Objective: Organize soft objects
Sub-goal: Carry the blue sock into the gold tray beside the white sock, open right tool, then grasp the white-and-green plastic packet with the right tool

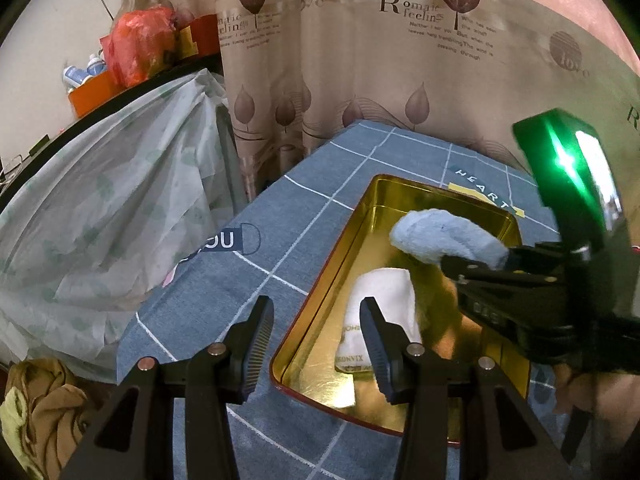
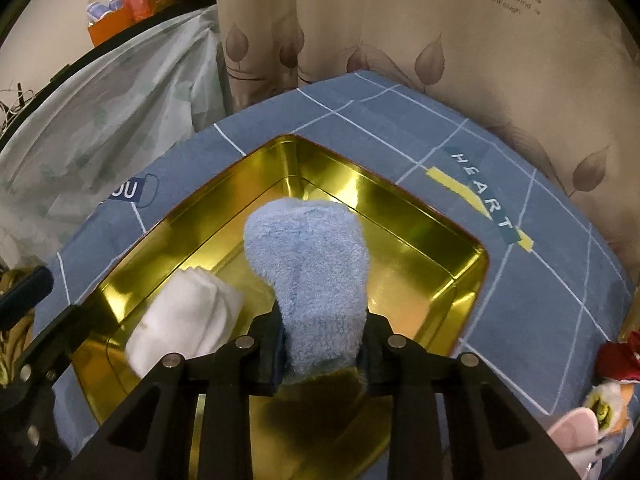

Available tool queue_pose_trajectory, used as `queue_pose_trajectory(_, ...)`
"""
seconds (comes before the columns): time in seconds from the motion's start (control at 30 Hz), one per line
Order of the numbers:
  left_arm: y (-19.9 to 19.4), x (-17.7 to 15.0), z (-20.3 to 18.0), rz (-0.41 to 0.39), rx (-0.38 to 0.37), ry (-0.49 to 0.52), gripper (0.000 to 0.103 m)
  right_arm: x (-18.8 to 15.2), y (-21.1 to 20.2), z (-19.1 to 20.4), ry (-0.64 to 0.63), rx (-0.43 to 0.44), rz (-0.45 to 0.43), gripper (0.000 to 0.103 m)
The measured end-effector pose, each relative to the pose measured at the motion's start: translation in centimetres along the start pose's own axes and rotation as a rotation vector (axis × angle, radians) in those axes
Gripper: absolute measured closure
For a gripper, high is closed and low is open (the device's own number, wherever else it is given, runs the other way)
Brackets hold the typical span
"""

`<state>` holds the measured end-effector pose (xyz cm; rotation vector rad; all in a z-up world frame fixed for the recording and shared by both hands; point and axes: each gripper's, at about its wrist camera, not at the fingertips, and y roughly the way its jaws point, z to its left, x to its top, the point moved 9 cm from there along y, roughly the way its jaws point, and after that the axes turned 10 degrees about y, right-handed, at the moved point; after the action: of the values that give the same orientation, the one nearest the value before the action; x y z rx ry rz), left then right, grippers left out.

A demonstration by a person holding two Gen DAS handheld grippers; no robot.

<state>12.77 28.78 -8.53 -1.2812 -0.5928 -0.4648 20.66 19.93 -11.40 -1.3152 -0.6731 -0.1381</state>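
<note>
Holding the blue sock [image 2: 308, 276] in my right fingers [image 2: 320, 344], nipped by one end, long axis running toward 12 o'clock out over the gold tin [image 2: 420, 216]. White cloth [image 2: 188, 316] lies in the tin at 9 o'clock of it. Left fingers [image 1: 316, 344] hang well open, empty, straddling the tin's rim. Next, I reckon, release.

Blue cloth [image 1: 444, 240], seemingly gripped, over gold tin [image 1: 320, 292]

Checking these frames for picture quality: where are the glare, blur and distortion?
Left wrist view: green light flares on the right hand-held gripper; curtain bows from the fisheye lens. Right wrist view: gold tin mirrors brightly; blue sock sharp, edges soft.
</note>
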Motion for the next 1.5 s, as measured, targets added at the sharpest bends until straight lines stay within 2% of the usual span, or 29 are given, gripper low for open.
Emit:
queue_pose_trajectory(0.13, 0.1, -0.1, -0.1, 0.004, -0.01, -0.004, 0.057, 0.3, 1.2, 0.3, 0.006, 0.004, 0.007, 0.073)
queue_pose_trajectory(0.2, 0.1, 0.0, -0.1, 0.0, -0.006, -0.004, 0.057, 0.4, 1.6, 0.5, 0.004, 0.005, 0.007, 0.065)
queue_pose_trajectory(0.27, 0.2, 0.0, 0.0, 0.001, -0.008, -0.006, 0.057, 0.4, 1.7, 0.9, -0.003, 0.012, 0.008, 0.043)
queue_pose_trajectory(0.33, 0.3, 0.0, 0.2, 0.003, -0.008, -0.01, 0.057, 0.4, 1.5, 1.2, -0.006, 0.017, -0.003, 0.036)
queue_pose_trajectory(0.5, 0.2, 0.2, 0.3, -0.005, -0.004, -0.008, 0.057, 1.0, -0.6, 1.2, -0.02, 0.012, -0.061, 0.036)
queue_pose_trajectory(0.63, 0.2, 0.1, 0.3, -0.004, -0.002, 0.003, 0.057, 0.8, -4.3, 0.3, 0.002, 0.018, -0.12, 0.036)
queue_pose_trajectory(0.77, 0.0, 0.0, 0.1, -0.014, 0.007, 0.025, 0.057, -0.8, -8.4, -2.0, 0.033, 0.011, -0.174, 0.036)
queue_pose_trajectory(0.93, -0.2, -0.1, 0.0, -0.017, 0.013, 0.03, 0.057, -4.1, -12.3, -7.3, 0.089, -0.047, -0.205, 0.035)
queue_pose_trajectory(1.23, -0.5, -0.2, -0.2, -0.024, 0.016, 0.039, 0.057, -8.5, -17.6, -21.2, 0.252, -0.269, -0.222, 0.032)
queue_pose_trajectory(1.33, -0.6, -0.2, -0.3, -0.023, 0.017, 0.043, 0.057, -10.0, -18.0, -26.2, 0.311, -0.35, -0.193, 0.024)
queue_pose_trajectory(1.5, -0.7, -0.2, -0.9, -0.031, 0.02, 0.065, 0.057, -11.7, -16.9, -31.3, 0.346, -0.444, -0.109, 0.023)
